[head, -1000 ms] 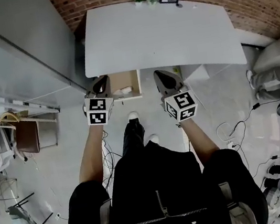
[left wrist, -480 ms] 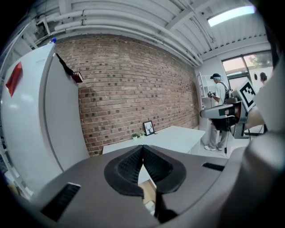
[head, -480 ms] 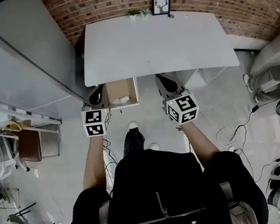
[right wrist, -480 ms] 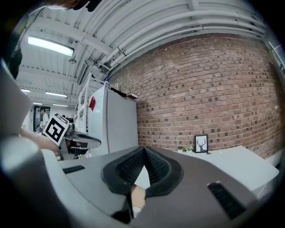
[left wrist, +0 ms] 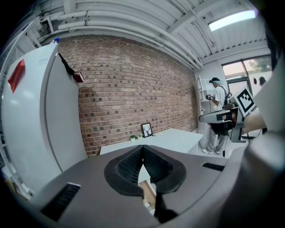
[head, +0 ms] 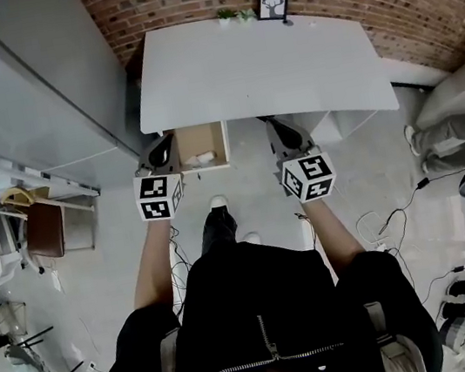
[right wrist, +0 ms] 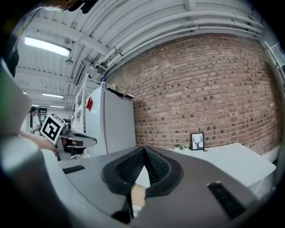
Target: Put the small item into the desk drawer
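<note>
The open wooden desk drawer (head: 207, 136) juts from under the front edge of the white rectangular bench (head: 257, 70), and the small pale item (head: 201, 158) lies inside it, near the drawer's front lip. It lay there a second ago as well, so the placing looks finished.

What has changed is the position of the tools. The left hand-held gripper (head: 159, 151) was close against the drawer's left side a second ago. It now sits a little further back, just beside the drawer's left front corner and not touching it as far as the head view shows. The right hand-held gripper (head: 280, 128) has shifted likewise and hovers under the bench edge, well to the right of the drawer.

In each gripper view the ribbed pads meet at the tips with nothing between them: the left hand-held gripper (left wrist: 142, 149) is closed and empty, and so is the right hand-held gripper (right wrist: 144, 151). Only a glimpse of the tan drawer shows past the lower gap.

The item is where the task wants it. Judging from this, all that may remain is pushing the drawer closed, and neither tool is yet set against its front.
</note>
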The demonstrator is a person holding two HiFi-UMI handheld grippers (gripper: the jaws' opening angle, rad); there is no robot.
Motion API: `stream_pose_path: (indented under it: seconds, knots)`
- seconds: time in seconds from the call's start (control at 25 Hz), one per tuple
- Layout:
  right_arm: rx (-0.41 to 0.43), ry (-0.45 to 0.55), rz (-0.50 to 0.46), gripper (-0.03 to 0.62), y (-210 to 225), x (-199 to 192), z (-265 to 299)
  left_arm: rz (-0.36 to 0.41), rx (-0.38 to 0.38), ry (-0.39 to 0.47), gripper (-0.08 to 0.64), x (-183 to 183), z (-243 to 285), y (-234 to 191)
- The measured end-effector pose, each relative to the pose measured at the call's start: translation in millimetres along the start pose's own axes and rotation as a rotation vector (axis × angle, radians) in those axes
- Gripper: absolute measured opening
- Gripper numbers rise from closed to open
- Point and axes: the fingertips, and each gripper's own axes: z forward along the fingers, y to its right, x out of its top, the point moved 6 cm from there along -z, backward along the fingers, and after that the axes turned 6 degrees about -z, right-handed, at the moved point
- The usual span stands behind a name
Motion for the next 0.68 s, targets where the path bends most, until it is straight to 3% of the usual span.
stream_pose_path:
  seconds: [0.68]
  knots:
    - [0.012, -0.027, 0.005, 0.003, -9, -12, 4, -0.007, -0.027, -0.017, 0.021, -14, 4, -2]
